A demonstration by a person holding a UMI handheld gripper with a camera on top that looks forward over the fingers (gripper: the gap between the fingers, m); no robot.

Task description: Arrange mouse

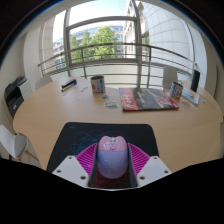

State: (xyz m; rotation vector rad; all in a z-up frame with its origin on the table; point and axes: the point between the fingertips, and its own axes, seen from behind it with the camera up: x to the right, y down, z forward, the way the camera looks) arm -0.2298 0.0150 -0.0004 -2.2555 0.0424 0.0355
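Gripper view: the gripper (111, 172) closed on the mouse (111, 157).
Mouse place: between the fingers, over the near black mouse pad (75, 138).
Handling: likely light, rigid, smooth-shelled; its sides suited holding best.

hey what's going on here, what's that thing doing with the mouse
A person's handheld gripper has a pale pink mouse between its fingers, whose pads sit close against the mouse's sides. The mouse sits over a black mouse pad on a light wooden table. Whether it is lifted or resting on the pad can't be told. Farther back on the table, near the window, lie a magazine and a small can.
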